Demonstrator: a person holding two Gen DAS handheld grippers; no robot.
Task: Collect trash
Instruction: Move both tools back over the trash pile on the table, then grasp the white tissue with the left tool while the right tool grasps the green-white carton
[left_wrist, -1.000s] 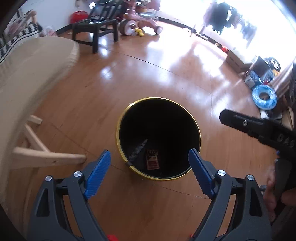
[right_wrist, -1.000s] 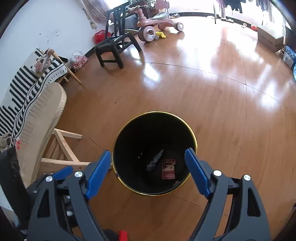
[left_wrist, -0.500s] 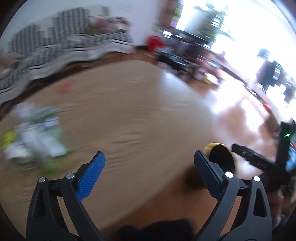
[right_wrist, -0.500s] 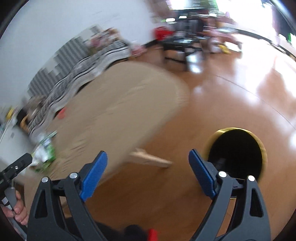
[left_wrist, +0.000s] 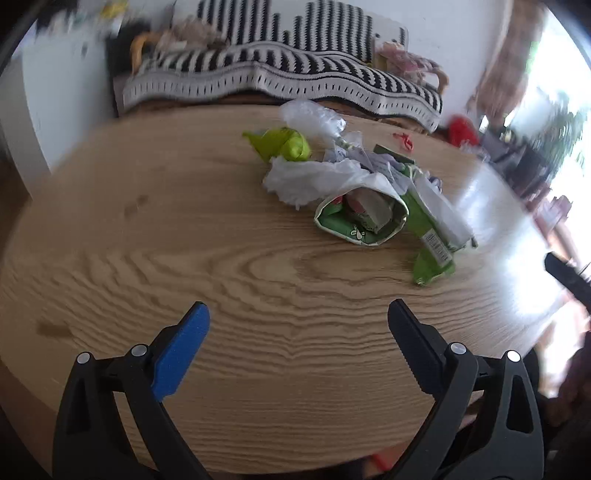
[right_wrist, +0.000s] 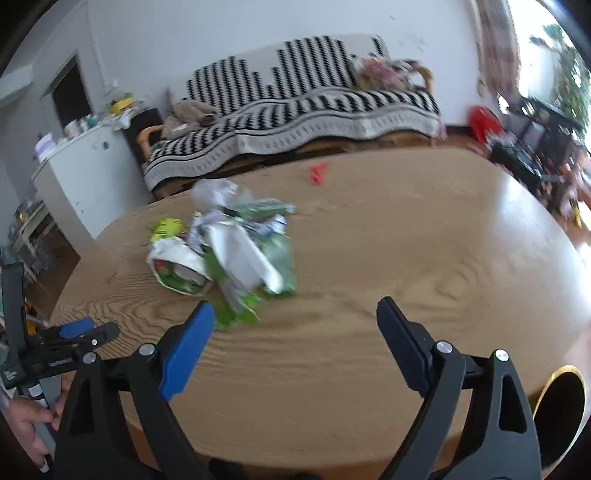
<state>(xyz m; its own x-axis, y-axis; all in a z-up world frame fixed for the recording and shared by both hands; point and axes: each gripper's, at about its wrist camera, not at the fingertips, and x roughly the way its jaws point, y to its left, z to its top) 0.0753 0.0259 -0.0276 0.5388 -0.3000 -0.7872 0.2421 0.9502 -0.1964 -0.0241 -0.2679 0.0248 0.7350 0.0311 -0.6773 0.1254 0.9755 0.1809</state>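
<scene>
Green-and-white trash (left_wrist: 369, 206), black-and-white striped blanket (right_wrist: 295, 107), tan wood-grain table (left_wrist: 258, 295)

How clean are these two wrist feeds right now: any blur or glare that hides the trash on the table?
Left wrist view: fisheye bending, window glare washing out the right part of the table, yet the trash pile reads fairly sharp. Right wrist view: motion blur smears the trash pile and sofa throw; the window upper right is blown out; the small red item is unidentifiable.
</scene>
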